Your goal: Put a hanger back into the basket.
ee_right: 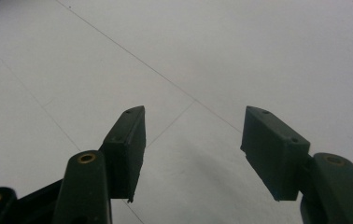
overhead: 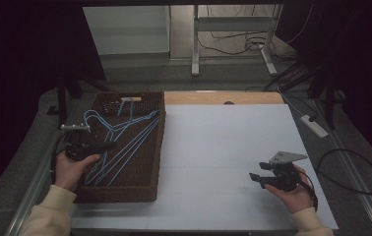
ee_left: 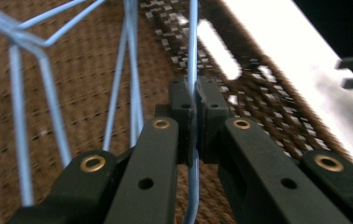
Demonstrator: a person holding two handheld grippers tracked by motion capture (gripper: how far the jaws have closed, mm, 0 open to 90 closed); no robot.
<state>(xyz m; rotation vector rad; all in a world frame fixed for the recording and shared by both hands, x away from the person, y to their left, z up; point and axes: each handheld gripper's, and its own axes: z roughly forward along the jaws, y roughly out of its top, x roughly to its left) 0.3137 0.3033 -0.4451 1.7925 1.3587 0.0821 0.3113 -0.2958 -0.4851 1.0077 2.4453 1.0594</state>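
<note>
Several light blue wire hangers lie in a dark brown woven basket at the table's left. My left gripper reaches over the basket from its left side. In the left gripper view its jaws are shut on one thin blue hanger wire, which runs between the pads, with other hanger wires to the left. My right gripper rests low over the white table near the front right, held in a hand. Its jaws stand open with nothing between them.
The white tabletop stretches from the basket to the right gripper. A wooden strip borders the far edge. A power strip and cables lie on the floor at the right; a metal table frame stands behind.
</note>
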